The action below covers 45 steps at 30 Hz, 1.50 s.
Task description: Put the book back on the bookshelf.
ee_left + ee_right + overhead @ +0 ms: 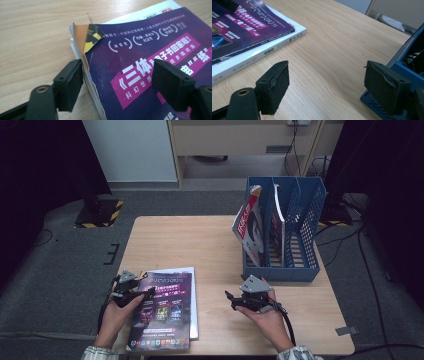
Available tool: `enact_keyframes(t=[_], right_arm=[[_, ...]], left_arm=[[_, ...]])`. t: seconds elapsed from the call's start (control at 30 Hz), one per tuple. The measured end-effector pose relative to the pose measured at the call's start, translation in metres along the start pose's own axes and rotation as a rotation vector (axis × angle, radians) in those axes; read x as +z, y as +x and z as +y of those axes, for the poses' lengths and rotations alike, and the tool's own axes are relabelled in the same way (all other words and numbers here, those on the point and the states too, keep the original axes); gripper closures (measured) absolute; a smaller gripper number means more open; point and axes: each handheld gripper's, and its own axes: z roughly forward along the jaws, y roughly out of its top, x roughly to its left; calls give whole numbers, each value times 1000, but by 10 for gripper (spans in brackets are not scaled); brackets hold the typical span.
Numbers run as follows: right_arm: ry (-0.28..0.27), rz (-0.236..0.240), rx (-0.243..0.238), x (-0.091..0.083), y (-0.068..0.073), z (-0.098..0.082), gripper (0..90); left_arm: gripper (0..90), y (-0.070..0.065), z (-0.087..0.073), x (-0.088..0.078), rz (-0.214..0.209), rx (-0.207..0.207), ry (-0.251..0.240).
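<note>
A purple magazine [162, 310] lies flat at the near left corner of the surface [210, 245], topmost of a small stack, its near edge close to the surface's front edge. Its top corner [93, 33] curls up, baring yellow and black print and an orange page beneath. Under it lies a white book [265, 51], whose spine juts out past the magazine's right edge.

The left claw [150, 292] sits at the magazine's left edge, held in the person's left hand [117, 312]. In the left gripper view its jaws stand apart and straddle that edge: one pad is beside the stack over bare wood, the other above the cover. Whether either pad touches paper cannot be told; nothing is pinched.

The right claw [229, 297] rests low over bare wood in the right hand [265, 312], right of the stack and well apart from it. Its jaws are wide, with nothing between them.

Behind and just right of the right claw stands a blue file rack [300, 270], its front wall near the surface's right side. A red-and-white magazine [248, 222] leans in its left slot and another [276, 220] stands in the middle slot; the right slot is open.

Between the stack and the rack runs a broad stretch of bare wood, reaching to the far edge. Grey carpet [60, 265] surrounds the surface.
</note>
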Motion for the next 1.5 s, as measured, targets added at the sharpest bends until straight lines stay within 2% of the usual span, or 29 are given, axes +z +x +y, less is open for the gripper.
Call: enact_keyframes(t=[0.2, 0.23, 0.27, 0.3, 0.33, 0.37, 0.4, 0.47, 0.5, 0.57, 0.77, 0.83, 0.93, 1.0, 1.1, 1.23, 1.4, 1.5], right_arm=[[7, 5, 4, 1, -1, -1, 197], [10, 6, 7, 1, 0, -1, 197], [10, 8, 3, 2, 0, -1, 196], [13, 9, 6, 2, 0, -1, 195], [13, 11, -1, 3, 0, -1, 194], [16, 12, -2, 3, 1, -1, 192], [19, 14, -5, 3, 1, -2, 191], [25, 17, -3, 4, 2, -2, 189], [27, 19, -6, 5, 2, -2, 188], [33, 23, -10, 6, 2, -3, 186], [44, 31, -21, 8, 5, -3, 183], [43, 31, -25, 9, 5, -3, 179], [53, 33, -20, 10, 5, -4, 171], [54, 33, -27, 11, 6, -4, 167], [53, 41, -29, 12, 7, -4, 163], [64, 69, -15, 16, 9, -3, 168], [86, 111, -6, 24, 14, -1, 185], [93, 154, 21, 33, 17, 1, 185]], left_arm=[[299, -8, 6, -5, 12, 29, -25], [306, -9, 7, -5, 1, 33, -32], [350, -10, 7, -3, -21, 35, -36], [342, -13, 7, 0, -36, 38, -31], [345, -15, 7, 3, -23, 60, -11], [337, -18, 8, 6, 8, 87, 11], [326, -19, 9, 8, 11, 96, 18], [324, -20, 11, 13, -14, 78, 6], [330, -21, 11, 15, -18, 82, 5], [332, -23, 11, 20, -2, 110, 30], [337, -33, 14, 28, -39, 142, 12], [338, -39, 17, 34, -64, 130, 1], [335, -53, 25, 46, -85, 158, -4], [315, -57, 28, 49, -83, 168, -3], [278, -56, 27, 47, -76, 168, -6], [258, -44, 25, 39, -37, 141, -27], [258, -35, 19, 23, -10, 125, -46], [266, -35, 14, 13, 8, 148, -40]])
